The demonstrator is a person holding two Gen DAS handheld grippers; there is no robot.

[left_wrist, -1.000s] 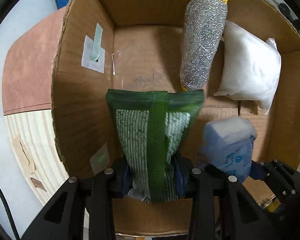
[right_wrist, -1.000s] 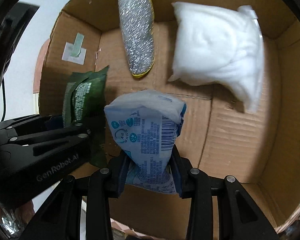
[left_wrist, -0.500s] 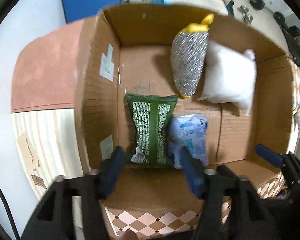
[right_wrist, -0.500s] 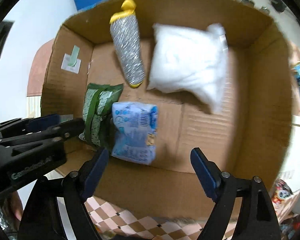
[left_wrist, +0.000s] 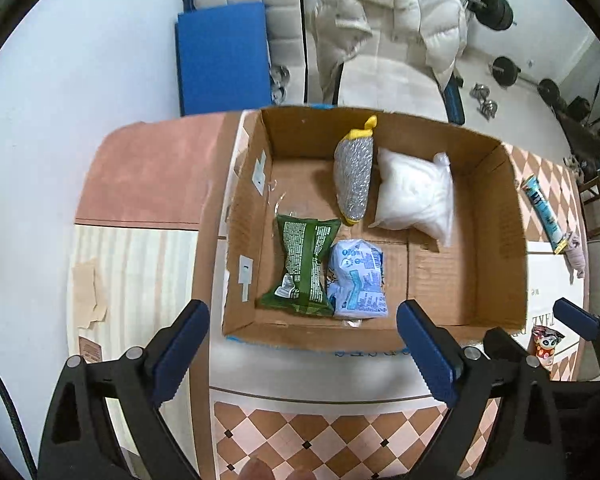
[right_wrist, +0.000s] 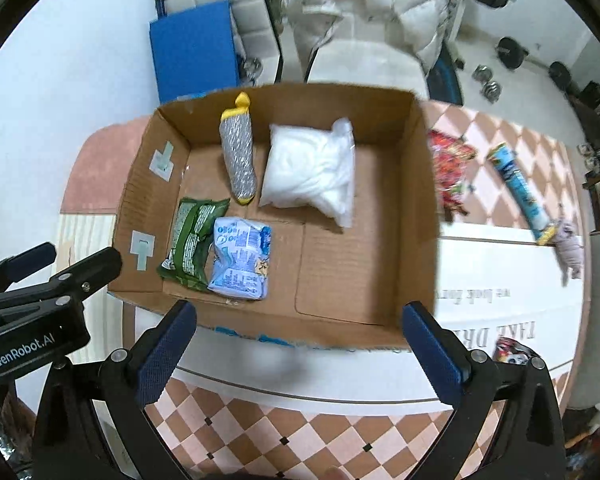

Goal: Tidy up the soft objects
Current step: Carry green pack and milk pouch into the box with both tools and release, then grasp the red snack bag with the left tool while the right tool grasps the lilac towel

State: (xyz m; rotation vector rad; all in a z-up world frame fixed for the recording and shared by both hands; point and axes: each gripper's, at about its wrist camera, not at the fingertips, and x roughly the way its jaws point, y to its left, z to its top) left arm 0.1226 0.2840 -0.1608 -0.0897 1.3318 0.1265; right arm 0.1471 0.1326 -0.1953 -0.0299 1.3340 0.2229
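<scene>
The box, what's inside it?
Inside the box: a green packet, blue packet, silver sponge and white bag. Anything beneath them is hidden.

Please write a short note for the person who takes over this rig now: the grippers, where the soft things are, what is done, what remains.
Left gripper and right gripper: open, empty, in front of the cardboard box.
In the box: green packet beside blue-white packet; behind them, silver scrubber and white bag.
Left on the table: red snack bag, blue tube, small plush, small packet.
</scene>
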